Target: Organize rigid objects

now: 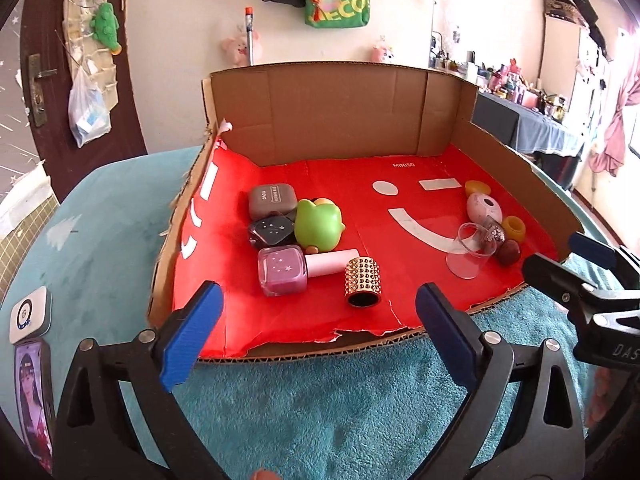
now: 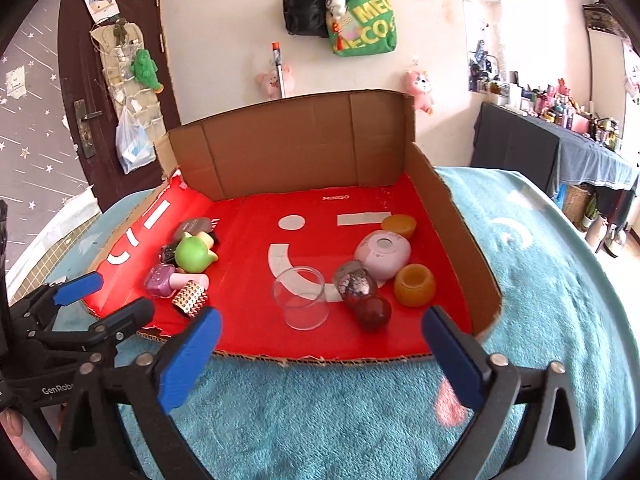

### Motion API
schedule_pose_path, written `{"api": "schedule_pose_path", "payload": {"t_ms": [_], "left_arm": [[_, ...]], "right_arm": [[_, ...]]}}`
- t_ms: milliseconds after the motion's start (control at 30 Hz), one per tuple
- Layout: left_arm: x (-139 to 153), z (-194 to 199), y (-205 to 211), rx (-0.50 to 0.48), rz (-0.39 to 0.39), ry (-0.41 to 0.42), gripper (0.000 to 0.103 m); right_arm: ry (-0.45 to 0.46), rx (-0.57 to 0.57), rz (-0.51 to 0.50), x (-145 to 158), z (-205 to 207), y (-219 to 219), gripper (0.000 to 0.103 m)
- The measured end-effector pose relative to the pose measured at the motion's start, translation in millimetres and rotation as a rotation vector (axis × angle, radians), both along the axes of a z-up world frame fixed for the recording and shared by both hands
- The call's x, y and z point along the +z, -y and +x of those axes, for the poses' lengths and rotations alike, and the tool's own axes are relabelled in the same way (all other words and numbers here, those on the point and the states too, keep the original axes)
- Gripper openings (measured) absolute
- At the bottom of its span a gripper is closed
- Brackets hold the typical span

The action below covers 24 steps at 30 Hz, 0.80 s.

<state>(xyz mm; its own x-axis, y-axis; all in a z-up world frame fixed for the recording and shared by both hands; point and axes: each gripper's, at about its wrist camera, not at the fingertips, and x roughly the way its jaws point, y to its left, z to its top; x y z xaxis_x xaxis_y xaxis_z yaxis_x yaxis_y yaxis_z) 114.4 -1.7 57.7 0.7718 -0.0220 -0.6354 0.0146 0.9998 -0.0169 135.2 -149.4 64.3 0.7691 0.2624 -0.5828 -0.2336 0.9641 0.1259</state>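
**A:** Occlusion first, since we lose a few things. Behind the green frog toy sits something yellowish, mostly covered, so we can't name it. The dark starry case is half tucked under the grey eyeshadow box. On the other side, the glittery ball and dark red ball overlap, and the clear cup lies tipped so the white smile print shows through it.

**B:** Agreed. Both our grippers hang just off the tray's near edge: left gripper with fingers spread wide on nothing, right gripper likewise gaping and empty. The studded gold cap lies on its side just beside the pink nail polish bottle.

**A:** Everything rests in the red cardboard tray, left cluster well apart from the right one. Tray's on a teal fuzzy blanket. Room-wise, a brown door and a green tote bag on the wall.
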Motion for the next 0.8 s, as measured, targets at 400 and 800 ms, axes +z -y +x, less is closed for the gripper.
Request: {"api": "schedule_pose_path", "payload": {"t_ms": [400,800], "left_arm": [[-17.6,-3.7,-3.8,0.038,-0.008,-0.028,0.103],[-18.6,-5.7,-3.8,0.038,-0.022,-0.017,0.103]], "right_arm": [[0.012,-0.054,-0.063,-17.0,-12.6,-4.0,0.103],[-0.040,-0.051,-0.051,-31.2,-6.6,-3.1,0.103]]}}
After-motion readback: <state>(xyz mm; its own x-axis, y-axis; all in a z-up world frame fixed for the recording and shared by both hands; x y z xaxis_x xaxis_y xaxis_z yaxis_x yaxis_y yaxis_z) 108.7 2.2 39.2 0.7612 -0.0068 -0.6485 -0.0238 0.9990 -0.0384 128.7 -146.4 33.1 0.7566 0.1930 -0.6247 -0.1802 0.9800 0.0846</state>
